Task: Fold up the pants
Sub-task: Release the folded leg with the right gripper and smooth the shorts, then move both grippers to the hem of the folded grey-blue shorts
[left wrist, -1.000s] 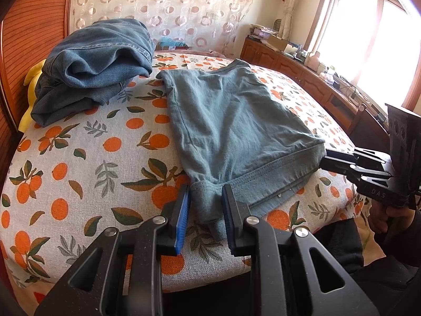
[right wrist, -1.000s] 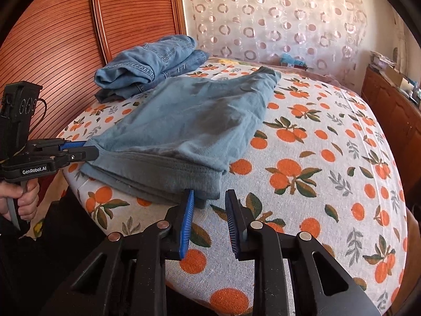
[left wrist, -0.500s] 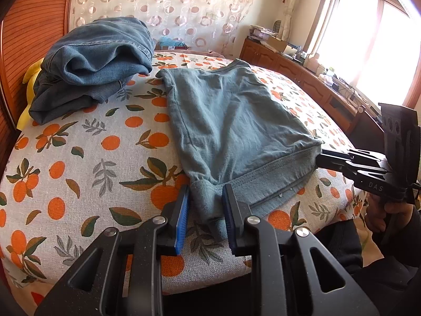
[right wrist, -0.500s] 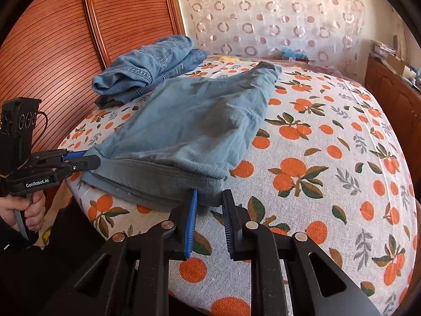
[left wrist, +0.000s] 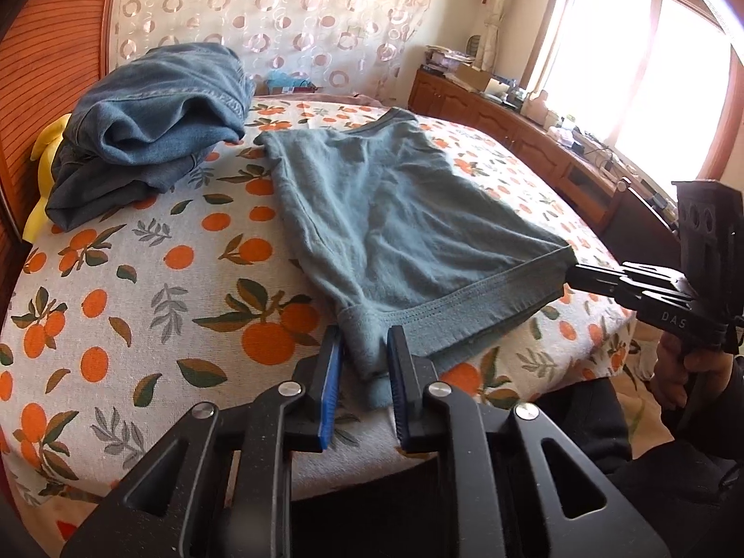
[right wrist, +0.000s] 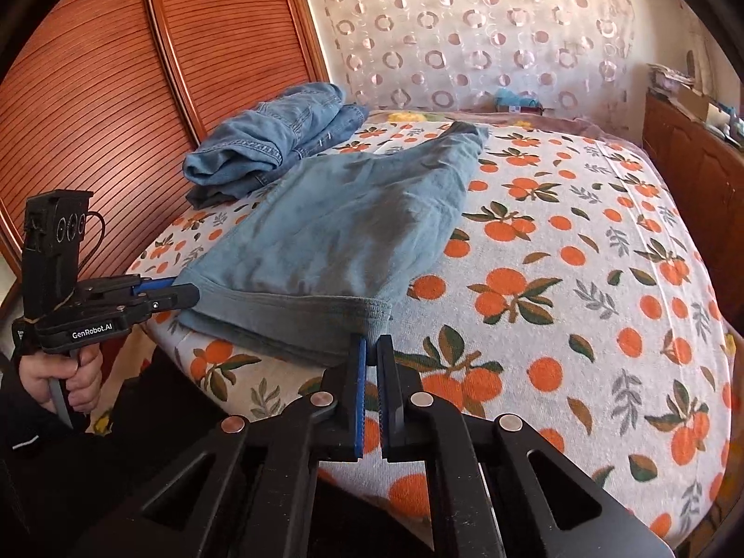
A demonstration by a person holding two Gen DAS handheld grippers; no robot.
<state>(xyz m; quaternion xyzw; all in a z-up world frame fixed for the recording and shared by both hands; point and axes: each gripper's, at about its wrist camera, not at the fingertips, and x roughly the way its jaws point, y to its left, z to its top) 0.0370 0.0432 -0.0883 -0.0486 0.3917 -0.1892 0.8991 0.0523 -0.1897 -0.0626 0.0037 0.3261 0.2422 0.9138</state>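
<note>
Grey-blue pants [left wrist: 395, 218] lie folded lengthwise on the orange-print bed [left wrist: 139, 307], their near hem at the bed's front edge. They also show in the right wrist view [right wrist: 344, 232]. My left gripper [left wrist: 365, 358] is open, its blue pads on either side of the hem's left corner. From the right wrist view the left gripper [right wrist: 186, 290] sits at that corner. My right gripper [right wrist: 370, 353] is shut on the hem's right corner, and it also shows in the left wrist view [left wrist: 576, 274].
A stack of folded blue jeans [left wrist: 153, 125] lies at the bed's far left, by the wooden headboard [right wrist: 139, 93]. A yellow item [left wrist: 46, 153] sits under it. A wooden cabinet [left wrist: 534, 139] with clutter runs under the window at right.
My right gripper has closed from open onto the right hem corner. The left gripper stays open around the left corner and has moved slightly nearer the hem.
</note>
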